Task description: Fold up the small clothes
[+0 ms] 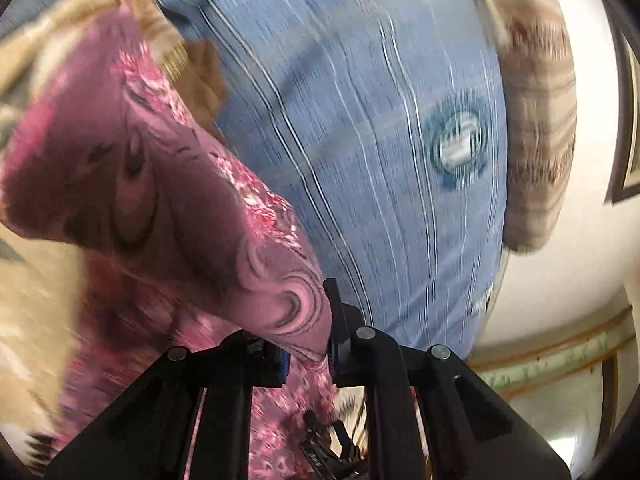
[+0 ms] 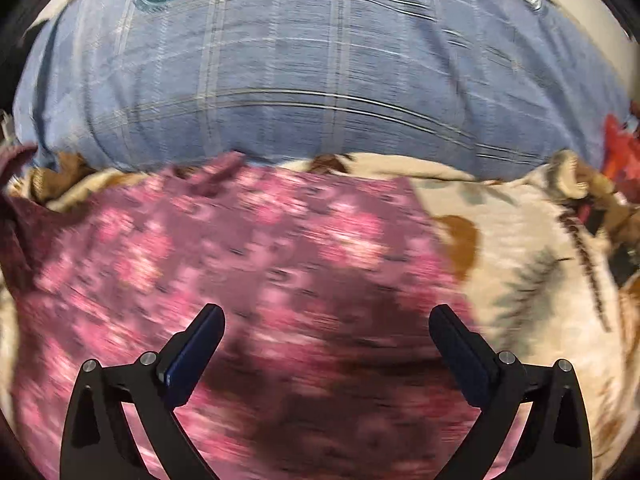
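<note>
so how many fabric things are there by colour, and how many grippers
pink floral garment: 1
blue striped pillow: 1
cream and brown patterned blanket: 1
red item, too blurred to identify: 1
grippers: 2, left gripper, right gripper
total: 6

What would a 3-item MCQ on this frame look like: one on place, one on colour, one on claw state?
1. The round emblem sits on: A) pink garment B) blue striped cloth C) cream blanket
2. The garment being folded is: A) green B) pink patterned C) plain white
3. The left claw is: A) wide open B) shut on the garment C) out of view

Key: 1 B, the round emblem is printed on the blue striped cloth. 2 B, the pink garment shows pink print. 3 B, the left claw pinches a fold of it; the right claw is open.
</note>
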The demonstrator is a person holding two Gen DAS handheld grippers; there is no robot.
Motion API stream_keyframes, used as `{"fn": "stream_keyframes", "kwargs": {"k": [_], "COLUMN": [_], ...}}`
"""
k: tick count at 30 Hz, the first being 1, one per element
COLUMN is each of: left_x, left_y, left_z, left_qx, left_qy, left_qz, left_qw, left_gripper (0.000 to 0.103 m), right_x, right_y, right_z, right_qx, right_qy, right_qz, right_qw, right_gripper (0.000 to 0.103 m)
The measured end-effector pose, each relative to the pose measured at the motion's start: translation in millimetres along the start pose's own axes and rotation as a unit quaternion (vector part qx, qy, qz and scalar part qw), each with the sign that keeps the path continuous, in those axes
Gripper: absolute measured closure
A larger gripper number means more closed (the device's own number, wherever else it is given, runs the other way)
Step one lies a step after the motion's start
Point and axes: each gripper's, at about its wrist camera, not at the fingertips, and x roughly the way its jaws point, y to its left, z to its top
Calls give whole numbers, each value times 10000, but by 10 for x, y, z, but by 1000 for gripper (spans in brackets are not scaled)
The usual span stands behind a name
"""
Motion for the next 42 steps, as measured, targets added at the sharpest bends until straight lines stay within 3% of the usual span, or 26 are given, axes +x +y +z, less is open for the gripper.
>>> {"fn": "stream_keyframes", "kwargs": {"k": [3,5,7,14,18,22,26,30,33,37,42], "left_x": [345,573,818,1349,1209,874,488,183,67,116,30], "left_y": [-110,-153,-154,189,261,84,47,212,360,440,555], "left_z": [-256,-421,-578,-887,-893,-986,-1099,-920,-715,-517,-374], "left_qx": [96,161,174,10,-22,726,1458,1647,1558,1042,902], "left_qy": [373,606,842,1527,1703,1703,1616,1116,729,722,502], "left_qz": [5,59,162,693,637,466,73,-166,-295,-384,-105], "left_qw": [9993,9980,9962,9858,9833,9816,9760,9799,9846,9912,9946], "left_gripper": [92,92,92,91,69,44,39,39,39,39,39], "right_x": [162,120,139,123,112,108,143,82,-102,-254,-33], "right_y": [-148,-221,-240,-262,-275,-316,-228,-244,-288,-202,118], "right_z": [-207,-273,-268,-286,-295,-301,-268,-214,-156,-45,74], "right_qx": [52,242,266,328,381,459,248,462,974,1492,1861], "right_qy": [244,18,69,-35,-81,-93,93,267,216,189,460], "right_qz": [34,212,237,336,402,497,233,292,876,1757,2429], "right_qw": [9997,9995,9993,9989,9984,9977,9994,9982,9911,9729,9509], "right_gripper": [0,0,0,0,0,0,0,2,2,1,1]}}
